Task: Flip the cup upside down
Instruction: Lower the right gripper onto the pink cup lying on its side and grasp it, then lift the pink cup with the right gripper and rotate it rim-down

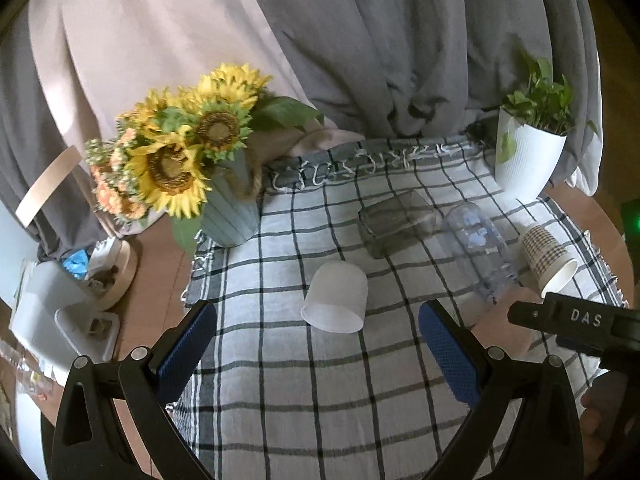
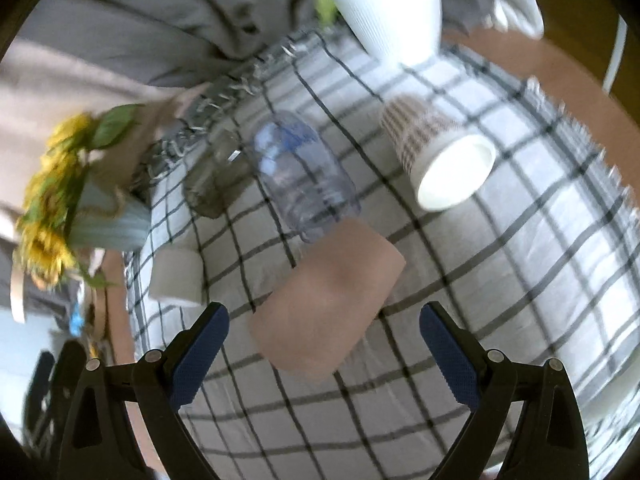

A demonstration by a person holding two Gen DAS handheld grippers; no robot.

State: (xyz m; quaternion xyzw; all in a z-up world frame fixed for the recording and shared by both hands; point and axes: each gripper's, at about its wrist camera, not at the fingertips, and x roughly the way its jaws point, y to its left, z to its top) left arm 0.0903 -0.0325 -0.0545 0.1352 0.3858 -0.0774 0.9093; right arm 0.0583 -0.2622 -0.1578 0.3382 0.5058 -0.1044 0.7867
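Note:
Several cups lie on their sides on a checked cloth (image 1: 304, 392). A frosted white cup (image 1: 336, 298) lies just ahead of my open left gripper (image 1: 318, 350). A pink cup (image 2: 326, 300) lies just ahead of my open right gripper (image 2: 324, 354), between its fingers' line. A brown-patterned paper cup (image 2: 438, 158) lies further right, mouth toward the camera; it also shows in the left wrist view (image 1: 548, 256). A clear plastic cup with blue print (image 2: 302, 172) and a square glass (image 1: 394, 222) lie behind. The right gripper's body (image 1: 580, 320) shows at the right of the left wrist view.
A sunflower vase (image 1: 228, 208) stands at the cloth's back left, a white plant pot (image 1: 526, 160) at the back right. Grey curtains hang behind. Boxes and clutter (image 1: 64, 312) sit left of the round brown table (image 1: 156, 280).

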